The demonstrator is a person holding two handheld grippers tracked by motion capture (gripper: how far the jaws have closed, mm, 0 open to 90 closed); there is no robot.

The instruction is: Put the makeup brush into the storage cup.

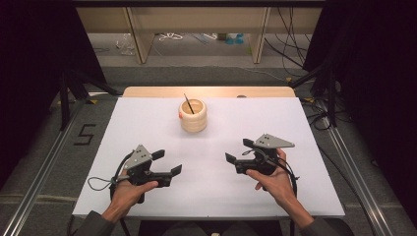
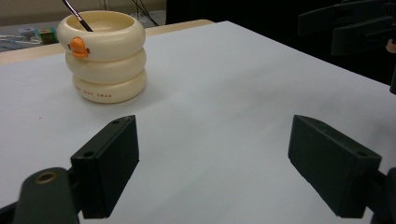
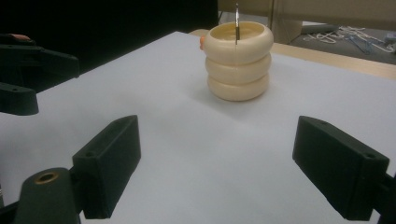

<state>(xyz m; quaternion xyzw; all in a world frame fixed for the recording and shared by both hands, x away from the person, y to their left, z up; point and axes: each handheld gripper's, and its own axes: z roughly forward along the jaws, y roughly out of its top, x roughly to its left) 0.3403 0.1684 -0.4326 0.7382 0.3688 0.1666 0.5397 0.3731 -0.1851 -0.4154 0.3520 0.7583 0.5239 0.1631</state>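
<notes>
Both hand-held grippers, left (image 1: 167, 163) and right (image 1: 239, 151), sit open near the cream ringed cup (image 1: 193, 115). It looks hard, smooth, light; grab its sides.

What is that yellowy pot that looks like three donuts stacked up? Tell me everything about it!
The cream ringed pot looks like three fat rings stacked into one cup, smooth and glossy like plastic or ceramic. A small orange knob sticks out on its top ring, and faint lettering runs round the bottom ring. It stands upright on the white table, toward the far middle, open at the top. A thin dark stick leans inside it. Nothing else touches it.
</notes>
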